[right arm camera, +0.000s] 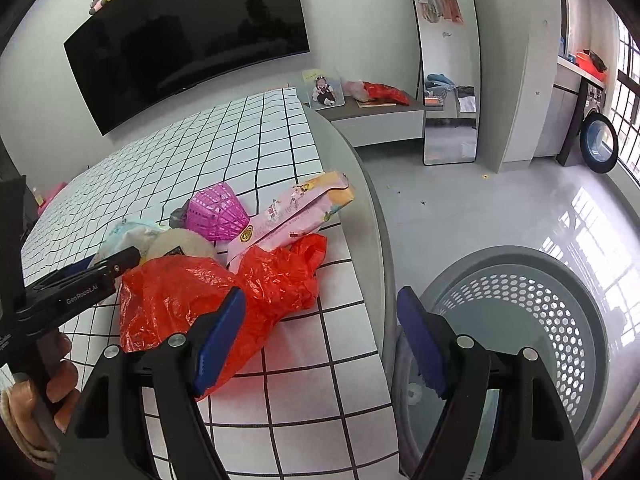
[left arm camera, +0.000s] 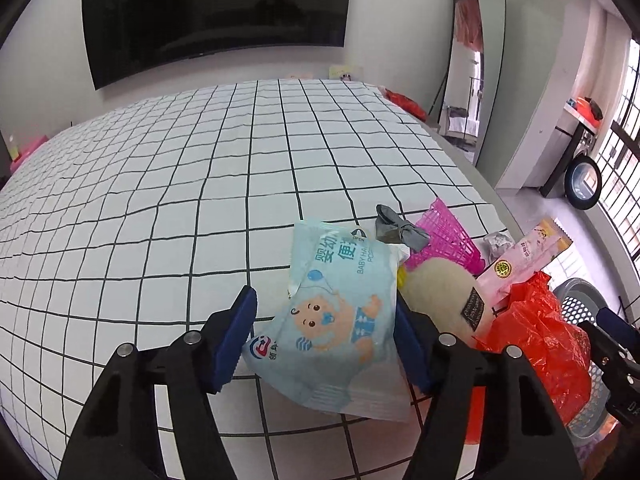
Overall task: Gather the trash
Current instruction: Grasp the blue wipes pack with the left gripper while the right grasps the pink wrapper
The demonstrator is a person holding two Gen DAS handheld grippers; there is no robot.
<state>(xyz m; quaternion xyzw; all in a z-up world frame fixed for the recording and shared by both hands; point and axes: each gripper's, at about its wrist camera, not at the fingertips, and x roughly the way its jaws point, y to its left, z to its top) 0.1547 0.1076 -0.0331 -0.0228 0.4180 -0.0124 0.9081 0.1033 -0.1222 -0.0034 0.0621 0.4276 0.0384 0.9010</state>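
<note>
A pile of trash lies on the checkered bed (left arm camera: 160,200): a light blue baby wipes pack (left arm camera: 336,320), a red plastic bag (right arm camera: 224,292), a pink snack packet (right arm camera: 292,216), a pink mesh basket (right arm camera: 218,212), a beige pad (left arm camera: 440,292) and a grey wrapper (left arm camera: 396,228). My left gripper (left arm camera: 324,336) is open with the wipes pack between its blue pads, which do not press it. My right gripper (right arm camera: 322,340) is open and empty over the bed's edge, beside the red bag. A grey perforated bin (right arm camera: 560,320) stands on the floor to the right.
A dark TV (left arm camera: 212,12) hangs on the far wall. A standing mirror (right arm camera: 448,64) and a low cabinet (right arm camera: 380,116) with a doll and bags are beyond the bed. A washing machine (right arm camera: 596,140) sits by the window.
</note>
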